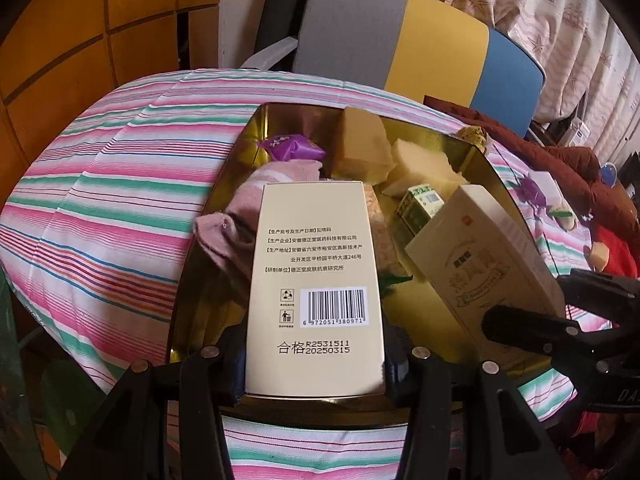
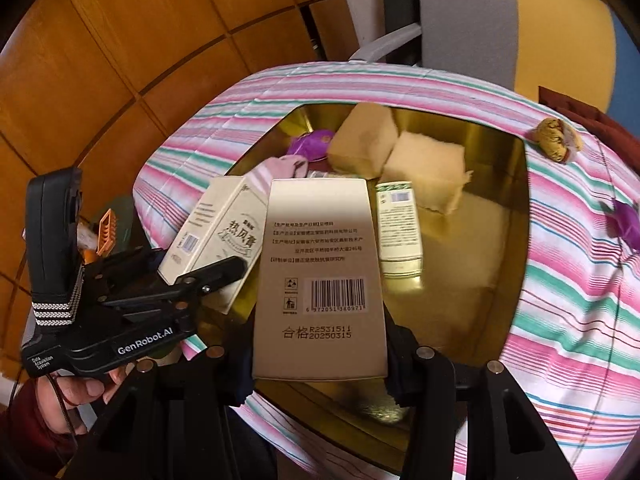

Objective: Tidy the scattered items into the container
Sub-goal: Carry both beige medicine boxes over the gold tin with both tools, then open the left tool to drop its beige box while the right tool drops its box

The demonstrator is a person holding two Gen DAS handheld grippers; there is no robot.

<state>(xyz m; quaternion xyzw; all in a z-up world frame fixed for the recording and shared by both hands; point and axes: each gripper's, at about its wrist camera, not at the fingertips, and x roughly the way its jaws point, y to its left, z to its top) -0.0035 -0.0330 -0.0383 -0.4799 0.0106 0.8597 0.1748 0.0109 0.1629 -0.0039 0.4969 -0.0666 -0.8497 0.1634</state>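
A gold tin (image 1: 224, 184) (image 2: 516, 200) sits on the striped cloth. It holds two sponges (image 1: 362, 146) (image 2: 362, 142), a purple candy (image 1: 290, 146), a pink sock (image 1: 240, 208) and a small green box (image 1: 420, 204) (image 2: 400, 228). My left gripper (image 1: 316, 368) is shut on a cream box (image 1: 316, 280) and holds it over the tin's near edge. My right gripper (image 2: 320, 360) is shut on a second, alike cream box (image 2: 324, 280) over the tin. Each gripper and its box show in the other view: the right one (image 1: 476, 248) and the left one (image 2: 218, 236).
On the cloth right of the tin lie a brown crumpled item (image 2: 554, 140), a purple candy (image 2: 626, 220) (image 1: 532, 192) and a small sponge piece (image 1: 600, 256). A dark red garment (image 1: 560, 160) lies at the right. A chair (image 1: 400, 44) stands behind the table.
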